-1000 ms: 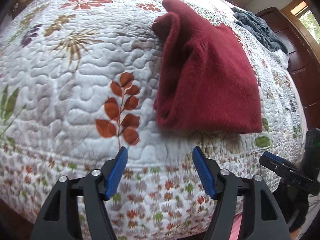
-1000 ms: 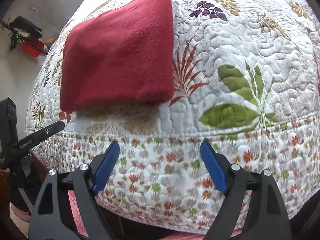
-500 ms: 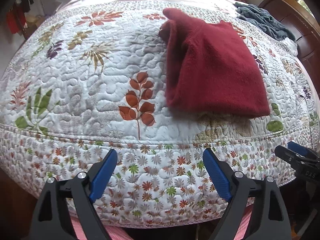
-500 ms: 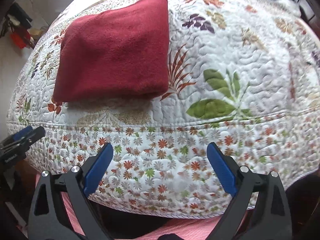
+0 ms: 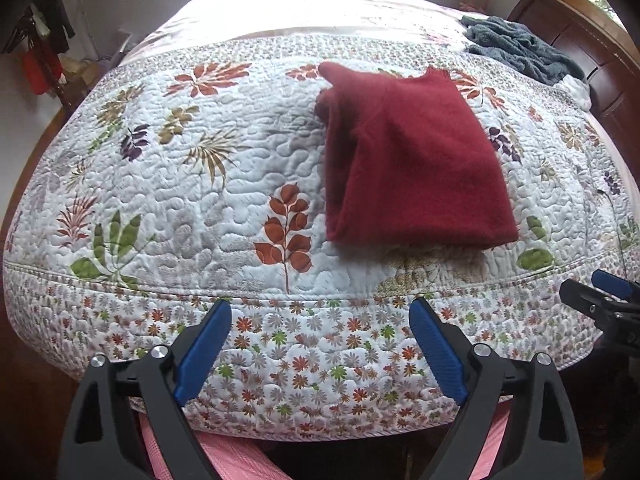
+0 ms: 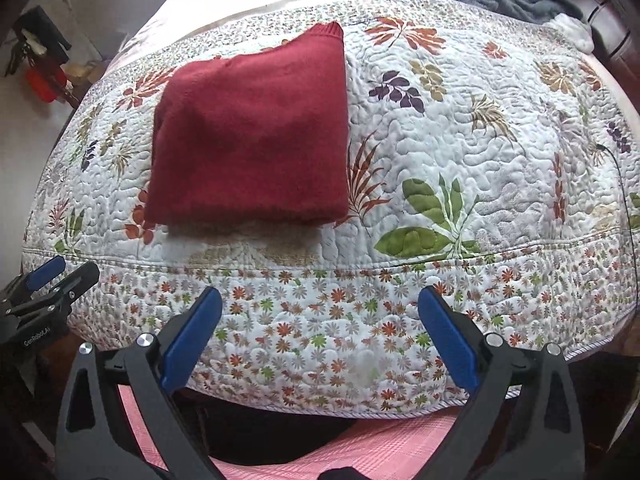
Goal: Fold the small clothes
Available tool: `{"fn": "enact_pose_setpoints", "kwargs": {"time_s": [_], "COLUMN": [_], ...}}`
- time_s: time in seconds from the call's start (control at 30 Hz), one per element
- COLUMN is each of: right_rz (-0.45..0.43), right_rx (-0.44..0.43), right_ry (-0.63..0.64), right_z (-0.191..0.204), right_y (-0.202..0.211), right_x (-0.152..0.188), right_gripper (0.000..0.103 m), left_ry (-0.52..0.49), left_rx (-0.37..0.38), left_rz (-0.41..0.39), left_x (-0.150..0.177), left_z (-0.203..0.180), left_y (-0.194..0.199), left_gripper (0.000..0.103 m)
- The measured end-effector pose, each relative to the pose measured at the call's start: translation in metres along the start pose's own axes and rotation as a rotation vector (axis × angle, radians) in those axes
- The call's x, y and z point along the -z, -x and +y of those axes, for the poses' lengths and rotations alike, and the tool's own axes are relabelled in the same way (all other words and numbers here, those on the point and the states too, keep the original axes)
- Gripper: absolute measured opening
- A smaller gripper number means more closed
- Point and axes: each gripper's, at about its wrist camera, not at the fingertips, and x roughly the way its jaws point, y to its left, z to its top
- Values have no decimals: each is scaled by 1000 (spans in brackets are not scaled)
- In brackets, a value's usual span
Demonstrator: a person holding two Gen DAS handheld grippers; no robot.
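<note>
The left gripper (image 5: 320,344) is spread wide with nothing between its blue pads (image 5: 204,354). It hangs in the air in front of the hanging edge of the floral quilt (image 5: 200,200), touching neither the cloth nor the bed. The right gripper (image 6: 320,336) is in the same condition: its two fingers stand far apart, empty, and below the quilt border.

The task's thing, a dark red sweater (image 5: 408,168), lies folded into a compact, nearly square pack on top of the quilt. From the left gripper it is ahead and a little to the right, well apart from the fingertips. From the right gripper the sweater (image 6: 252,136) is ahead and to the left, also well apart. Its near edge is a thick rounded fold, close to the seam where the quilt turns down over the side of the bed. On the side toward the left gripper the layers are open, and one corner sticks up at the far end.

Far behind the sweater, to the right of both grippers, a grey-blue garment (image 5: 524,46) lies crumpled near a dark wooden headboard (image 5: 600,64). Under both grippers pink checked fabric (image 6: 380,444) is visible.

Each camera sees the other gripper at the edge of its view, beside the bed.
</note>
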Motion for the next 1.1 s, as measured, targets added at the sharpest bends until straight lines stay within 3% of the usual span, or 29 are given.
{"fn": "enact_pose_setpoints", "kwargs": {"time_s": [0.53, 1.1], "right_rz": [-64, -91], "right_rx": [79, 71], "right_ry": [18, 10], "right_z": [11, 11], "right_y": [44, 66], "right_x": [-2, -4], "right_gripper": [98, 98], "left_ry": [-18, -43], "left_rx": [-26, -33], "left_rz": [-52, -93], "left_x": [-4, -6], "left_z": [-10, -24], "left_y": [37, 61], "left_gripper": [91, 91]}}
